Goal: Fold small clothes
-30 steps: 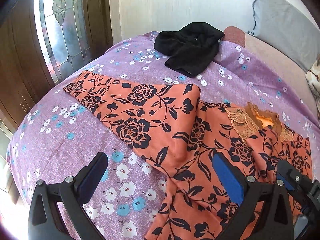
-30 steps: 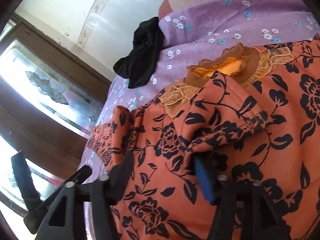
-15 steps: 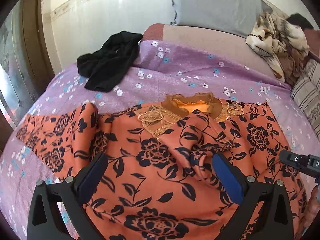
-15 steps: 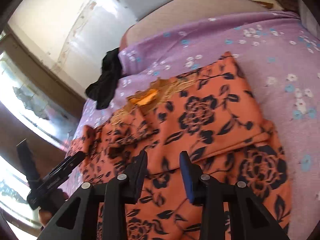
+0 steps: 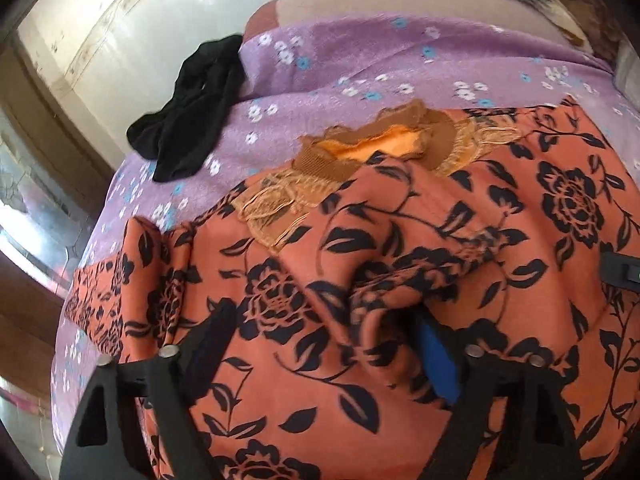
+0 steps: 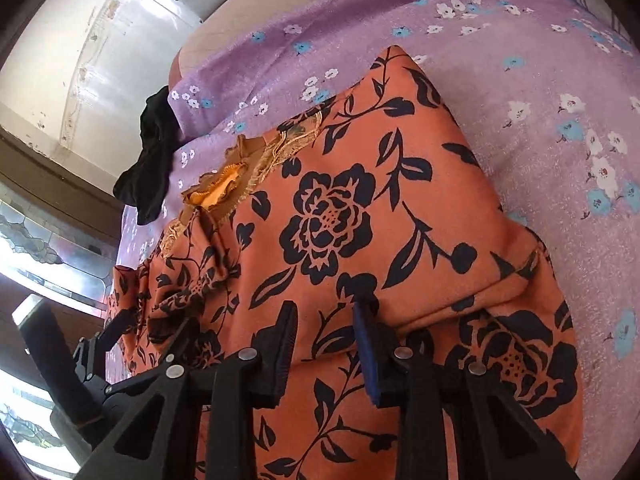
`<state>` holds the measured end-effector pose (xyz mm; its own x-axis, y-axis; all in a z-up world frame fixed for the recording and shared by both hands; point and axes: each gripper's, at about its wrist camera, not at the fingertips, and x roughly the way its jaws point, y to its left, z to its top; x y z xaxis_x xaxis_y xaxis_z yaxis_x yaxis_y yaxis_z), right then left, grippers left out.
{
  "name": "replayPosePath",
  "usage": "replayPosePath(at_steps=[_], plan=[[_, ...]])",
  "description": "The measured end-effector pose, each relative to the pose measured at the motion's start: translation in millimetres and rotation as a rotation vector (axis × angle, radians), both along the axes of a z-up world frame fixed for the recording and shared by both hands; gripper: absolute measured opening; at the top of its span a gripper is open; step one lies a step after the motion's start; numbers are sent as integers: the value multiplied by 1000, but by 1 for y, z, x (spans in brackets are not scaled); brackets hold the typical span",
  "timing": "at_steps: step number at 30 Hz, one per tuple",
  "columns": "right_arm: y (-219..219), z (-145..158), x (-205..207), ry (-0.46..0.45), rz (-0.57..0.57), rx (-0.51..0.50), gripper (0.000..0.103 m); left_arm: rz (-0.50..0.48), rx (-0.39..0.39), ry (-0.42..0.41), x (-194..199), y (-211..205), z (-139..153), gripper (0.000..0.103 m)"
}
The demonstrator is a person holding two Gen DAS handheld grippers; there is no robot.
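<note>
Nearest in the left wrist view, the left gripper [image 5: 320, 344] stands low over the orange dress [image 5: 400, 280], its jaws wide apart and closing, with a bunched fold of the cloth rising between them; the blue pad sits against that fold while the dark pad on the other side is clear of it. In the right wrist view the right gripper [image 6: 326, 344] has its jaws drawn in to a narrow gap, with the flat cloth lying under and between them — whether the pads pinch any of it cannot be told.

The dress, orange with black roses and leaves, is spread across the bed with one side folded over onto itself, its edge making a straight line toward the far end. Its brown lace collar [image 5: 384, 152] lies at the far end of the dress, showing a yellow lining.

The purple bedspread [image 5: 360, 64] under it is strewn with small white and blue flowers. Farther off, at the edge of the bed, a crumpled black garment [image 5: 188, 120] lies well apart from the dress. Beyond that rises a pale wall [image 5: 140, 20], and off to the side a dark wooden door frame with patterned glass [image 6: 36, 240] lets in bright light.
</note>
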<state>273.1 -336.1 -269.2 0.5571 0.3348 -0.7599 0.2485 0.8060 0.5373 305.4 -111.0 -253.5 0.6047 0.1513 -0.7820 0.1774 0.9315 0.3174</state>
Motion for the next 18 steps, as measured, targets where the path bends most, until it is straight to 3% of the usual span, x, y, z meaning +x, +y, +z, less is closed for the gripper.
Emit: replayPosePath(at_steps=[3,8,11,14,18], plan=[[-1,0,-1,1,0,6,31,76,-155,78,6,45,3,74],[2,0,0,-3,2,-6,31,180,-324,100,-21,109,13,75],[3,-1,-1,-8,1,-15,31,299,-225,68,-38,144,12,75],[5,0,-2,-14,4,-31,31,378,-283,81,-50,191,17,75],[9,1,-4,-26,14,-65,32,483,-308,21,-61,247,34,75]])
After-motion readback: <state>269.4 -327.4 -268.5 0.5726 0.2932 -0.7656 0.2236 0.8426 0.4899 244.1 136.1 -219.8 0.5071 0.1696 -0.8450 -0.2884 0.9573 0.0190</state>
